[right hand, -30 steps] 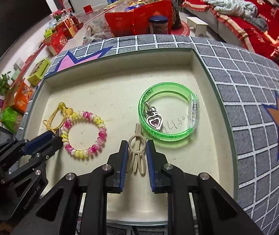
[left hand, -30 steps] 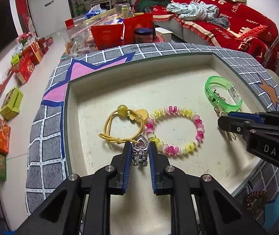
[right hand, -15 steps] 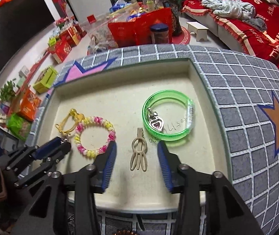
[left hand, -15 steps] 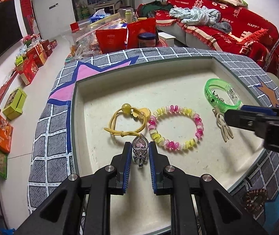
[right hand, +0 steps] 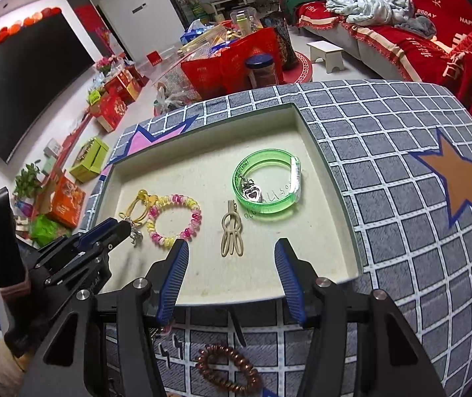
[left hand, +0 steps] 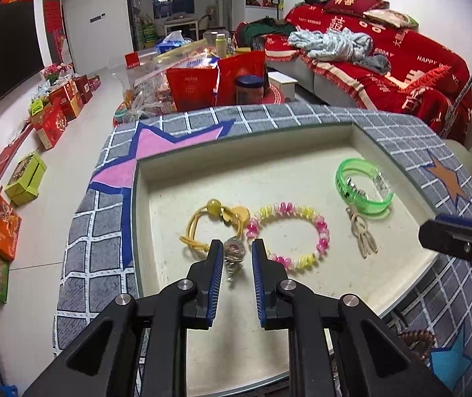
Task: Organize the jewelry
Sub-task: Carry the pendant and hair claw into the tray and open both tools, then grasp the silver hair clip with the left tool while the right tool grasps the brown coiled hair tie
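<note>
A cream tray [right hand: 203,112] sits sunk into a grey grid cloth. My left gripper [left hand: 236,248] is shut on a small silver charm [left hand: 233,250], held just above the tray beside a yellow hair tie [left hand: 214,205] and a pink-and-yellow bead bracelet [left hand: 322,231]. In the right wrist view the charm [right hand: 135,236] hangs at that gripper's tip. My right gripper [right hand: 231,244] stands open over the tray's near edge. A beige hair clip [right hand: 232,228] lies flat between its spread fingers, untouched. Behind the clip lies a green bangle [right hand: 262,154] with a heart pendant [right hand: 252,193] inside.
A brown spiral hair tie [right hand: 229,369] lies on the grid cloth in front of the tray. The cloth carries an orange star [right hand: 457,185] at the right. Red bags and a jar [right hand: 260,69] stand beyond the far edge, boxes on the floor at left.
My right gripper opened and let go of the beige clip, then drew back and up. The left gripper rose slightly, still holding the charm.
</note>
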